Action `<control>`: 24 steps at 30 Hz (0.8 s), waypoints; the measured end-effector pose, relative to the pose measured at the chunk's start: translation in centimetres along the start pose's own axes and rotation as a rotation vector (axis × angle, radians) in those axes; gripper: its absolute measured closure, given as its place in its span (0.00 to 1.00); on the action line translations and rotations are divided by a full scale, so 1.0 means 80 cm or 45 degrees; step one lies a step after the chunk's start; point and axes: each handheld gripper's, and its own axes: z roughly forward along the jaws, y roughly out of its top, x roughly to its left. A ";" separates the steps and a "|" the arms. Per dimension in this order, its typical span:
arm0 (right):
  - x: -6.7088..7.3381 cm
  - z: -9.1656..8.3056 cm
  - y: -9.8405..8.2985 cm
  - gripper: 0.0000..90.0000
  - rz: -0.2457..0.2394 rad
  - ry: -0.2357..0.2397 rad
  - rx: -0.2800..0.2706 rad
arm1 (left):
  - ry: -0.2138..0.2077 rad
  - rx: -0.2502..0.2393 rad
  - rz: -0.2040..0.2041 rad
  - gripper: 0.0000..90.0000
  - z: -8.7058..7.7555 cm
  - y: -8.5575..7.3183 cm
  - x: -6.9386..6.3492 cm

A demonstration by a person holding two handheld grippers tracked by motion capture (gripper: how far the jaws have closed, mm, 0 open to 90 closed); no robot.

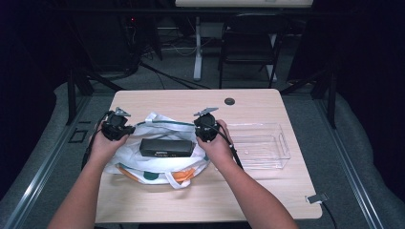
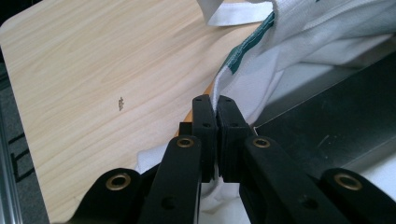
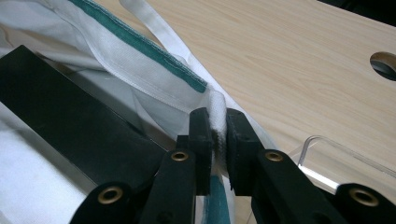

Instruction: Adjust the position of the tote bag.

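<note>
A white fabric tote bag [image 1: 157,160], trimmed in green and printed with orange and green patches, is seen lying at the middle of the bench [image 1: 267,200], its mouth held apart at the rim. A flat black box [image 1: 166,147] is seen lying in the open mouth, long side across. The cloth is judged soft, light and limp, likely to sag and fold wherever it is not held; the stitched hem is judged the firmest place for a hold, and two holds set well apart are needed if the mouth is to stay wide. The box is judged rigid and smooth, apt to slide on the fabric. The left gripper [image 2: 217,103] is seen with jaws pinched tight on the white hem, the right gripper [image 3: 217,116] likewise clamped on a bunched fold of rim. A clear plastic bin [image 1: 260,143] is seen just to the right.
</note>
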 end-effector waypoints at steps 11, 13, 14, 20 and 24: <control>-0.003 0.013 0.003 0.91 0.000 -0.010 0.035 | 0.006 0.042 -0.016 0.98 0.020 0.002 0.005; -0.004 0.016 0.005 0.91 0.003 -0.011 0.042 | 0.011 0.036 -0.023 0.98 0.023 0.002 0.005; -0.005 0.018 0.005 0.91 0.002 -0.010 0.048 | 0.013 0.038 -0.021 0.98 0.024 0.002 0.005; -0.008 0.025 0.006 0.91 0.018 -0.022 0.064 | 0.015 0.045 -0.022 0.98 0.029 0.004 0.006; -0.008 0.027 0.009 0.91 0.006 -0.031 0.075 | 0.024 0.041 -0.033 0.98 0.033 0.003 0.006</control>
